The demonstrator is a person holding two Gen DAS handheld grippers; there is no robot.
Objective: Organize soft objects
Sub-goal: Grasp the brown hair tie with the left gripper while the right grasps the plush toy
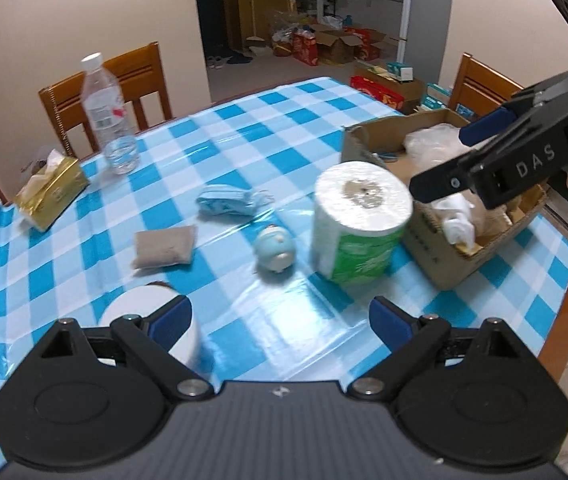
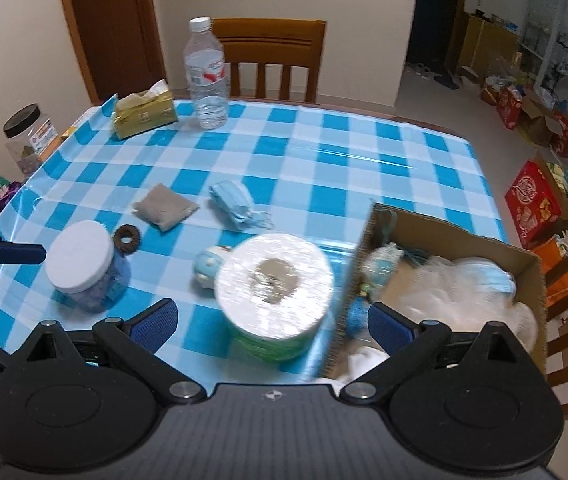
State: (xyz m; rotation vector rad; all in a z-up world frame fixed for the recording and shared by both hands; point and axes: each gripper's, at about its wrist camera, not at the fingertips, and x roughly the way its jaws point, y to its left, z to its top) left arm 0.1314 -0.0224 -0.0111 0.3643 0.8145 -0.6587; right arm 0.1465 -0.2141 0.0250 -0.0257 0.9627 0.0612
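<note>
A toilet paper roll (image 1: 360, 220) in green wrap stands upright beside the cardboard box (image 1: 436, 256); in the right wrist view the roll (image 2: 274, 292) sits just ahead of my open right gripper (image 2: 272, 320). On the checked cloth lie a blue plush toy (image 1: 276, 250), a bundle of blue face masks (image 1: 226, 200), and a grey-brown pouch (image 1: 164, 246). My left gripper (image 1: 280, 320) is open and empty above the table's near side. The right gripper (image 1: 464, 156) shows above the box. The box (image 2: 524, 264) holds soft white and blue items.
A white-lidded jar (image 2: 84, 264) and a brown hair tie (image 2: 127, 238) sit at the left. A gold tissue pack (image 2: 144, 114) and a water bottle (image 2: 206, 76) stand at the far side. Wooden chairs (image 2: 272, 60) ring the table.
</note>
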